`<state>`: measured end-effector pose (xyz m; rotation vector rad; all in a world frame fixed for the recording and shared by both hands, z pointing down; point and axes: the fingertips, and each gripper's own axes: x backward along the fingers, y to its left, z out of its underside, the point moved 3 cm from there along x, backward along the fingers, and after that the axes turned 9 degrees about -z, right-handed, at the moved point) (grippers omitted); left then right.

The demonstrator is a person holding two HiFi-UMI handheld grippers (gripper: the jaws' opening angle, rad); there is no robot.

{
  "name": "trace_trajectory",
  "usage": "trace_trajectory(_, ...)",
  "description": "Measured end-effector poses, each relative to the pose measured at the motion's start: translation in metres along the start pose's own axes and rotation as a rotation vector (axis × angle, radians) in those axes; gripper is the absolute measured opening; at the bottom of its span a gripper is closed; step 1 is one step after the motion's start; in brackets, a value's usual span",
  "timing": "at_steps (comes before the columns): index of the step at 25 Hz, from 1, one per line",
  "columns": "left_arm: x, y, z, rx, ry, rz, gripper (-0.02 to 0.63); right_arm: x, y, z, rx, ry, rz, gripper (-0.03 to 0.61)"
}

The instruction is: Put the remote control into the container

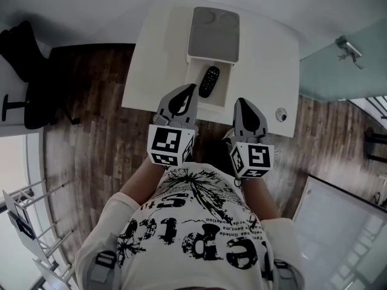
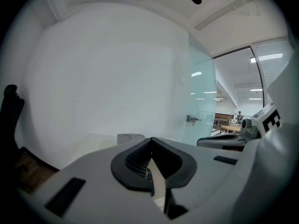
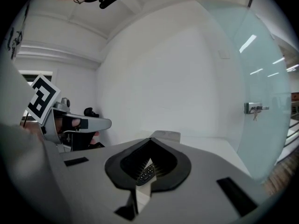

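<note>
The black remote control (image 1: 208,81) lies inside the open white container (image 1: 192,81) on the white table (image 1: 156,53). The container's grey lid (image 1: 213,32) rests just behind it. My left gripper (image 1: 191,90) is shut and empty, its tip at the container's near edge, close to the remote. My right gripper (image 1: 240,103) is also shut and empty, hovering over the table's front edge to the right of the container. In the left gripper view the jaws (image 2: 150,140) meet at the tip. In the right gripper view the shut gripper (image 3: 150,140) shows the remote (image 3: 146,171) through the gap behind its tips.
A small round object (image 1: 281,114) sits near the table's front right corner. A black office chair (image 1: 24,71) stands on the wooden floor at the left. A glass partition (image 1: 351,59) closes off the right side.
</note>
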<state>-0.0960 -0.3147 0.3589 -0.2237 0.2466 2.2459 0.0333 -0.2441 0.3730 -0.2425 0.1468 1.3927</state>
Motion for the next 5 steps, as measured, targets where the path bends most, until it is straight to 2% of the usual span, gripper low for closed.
trace_trajectory(5, -0.0005, -0.0044, -0.0071, -0.039, -0.042, 0.028, 0.009, 0.0004, -0.0053, -0.0043, 0.007, -0.019, 0.027, -0.001)
